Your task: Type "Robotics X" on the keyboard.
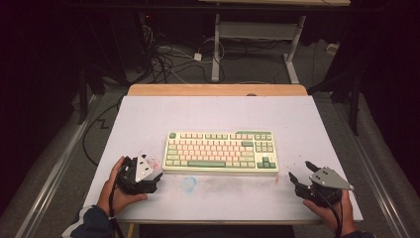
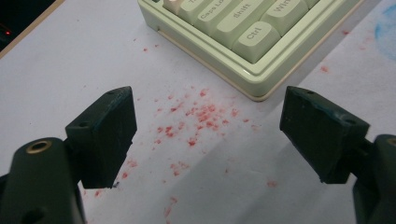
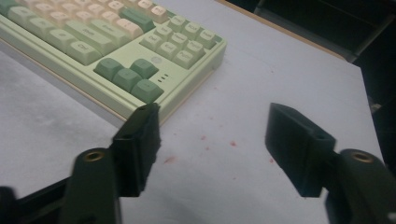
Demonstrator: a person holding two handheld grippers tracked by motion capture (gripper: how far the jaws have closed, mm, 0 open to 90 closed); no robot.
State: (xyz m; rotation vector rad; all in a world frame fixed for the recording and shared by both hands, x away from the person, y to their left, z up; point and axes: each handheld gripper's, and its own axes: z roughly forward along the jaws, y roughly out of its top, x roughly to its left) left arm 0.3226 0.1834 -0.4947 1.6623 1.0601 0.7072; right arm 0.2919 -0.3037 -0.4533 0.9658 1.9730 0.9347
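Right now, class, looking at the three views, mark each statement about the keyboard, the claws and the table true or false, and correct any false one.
1. The pale green keyboard with pink keys lies between the two claws. True.
2. The left claw grips the keyboard's corner. False: its jaws stand open and apart from it.
3. Red specks mark the white table sheet. True.
4. The right claw holds a cloth. False: its jaws are open with nothing between them.
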